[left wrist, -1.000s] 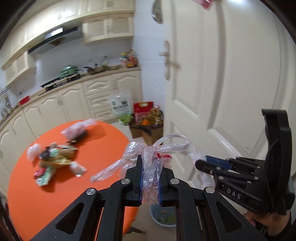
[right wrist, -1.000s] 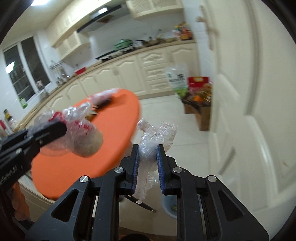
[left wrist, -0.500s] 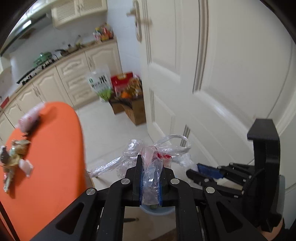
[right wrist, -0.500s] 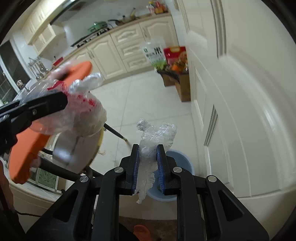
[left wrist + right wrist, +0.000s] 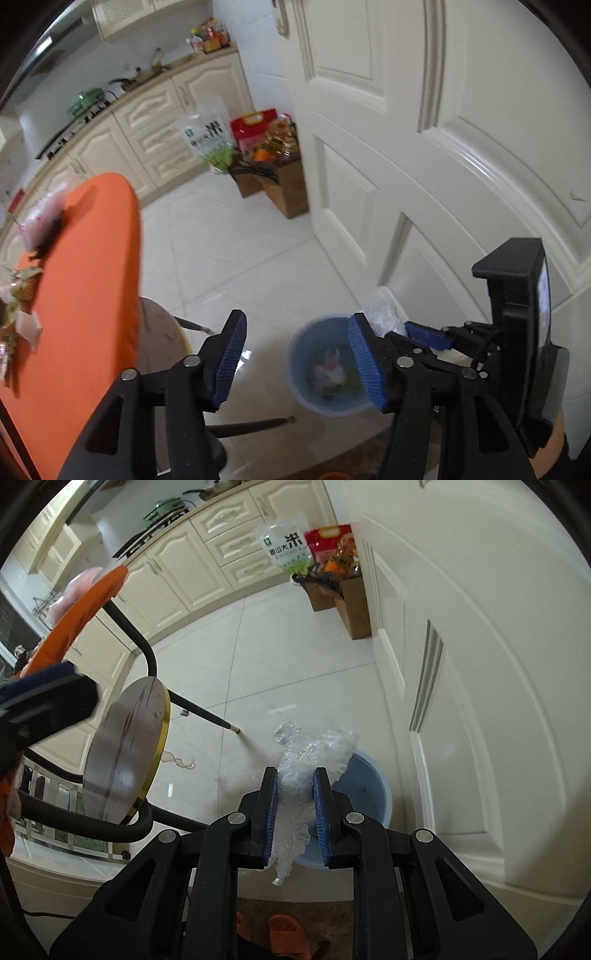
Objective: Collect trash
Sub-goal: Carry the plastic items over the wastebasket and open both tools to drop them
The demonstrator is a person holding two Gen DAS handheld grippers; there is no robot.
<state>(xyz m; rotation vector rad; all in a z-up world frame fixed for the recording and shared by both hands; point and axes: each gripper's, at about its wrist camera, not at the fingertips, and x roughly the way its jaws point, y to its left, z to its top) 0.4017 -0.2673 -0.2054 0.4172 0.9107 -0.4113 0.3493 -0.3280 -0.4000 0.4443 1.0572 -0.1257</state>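
Observation:
A blue bin stands on the tiled floor by the white door; it also shows in the right wrist view. A plastic bag with red print lies inside it. My left gripper is open and empty, above the bin. My right gripper is shut on a clear crumpled plastic bag and holds it just above the bin. In the left wrist view the right gripper is beside the bin's right rim. More wrappers lie on the orange table.
A white door is close on the right. Cardboard boxes with food bags stand on the floor by the cabinets. A round side table on black legs is left of the bin. Orange slippers are below.
Both grippers swung from the table down over the bin. My left gripper opened and its plastic bag dropped into the bin. The right gripper still holds its bag.

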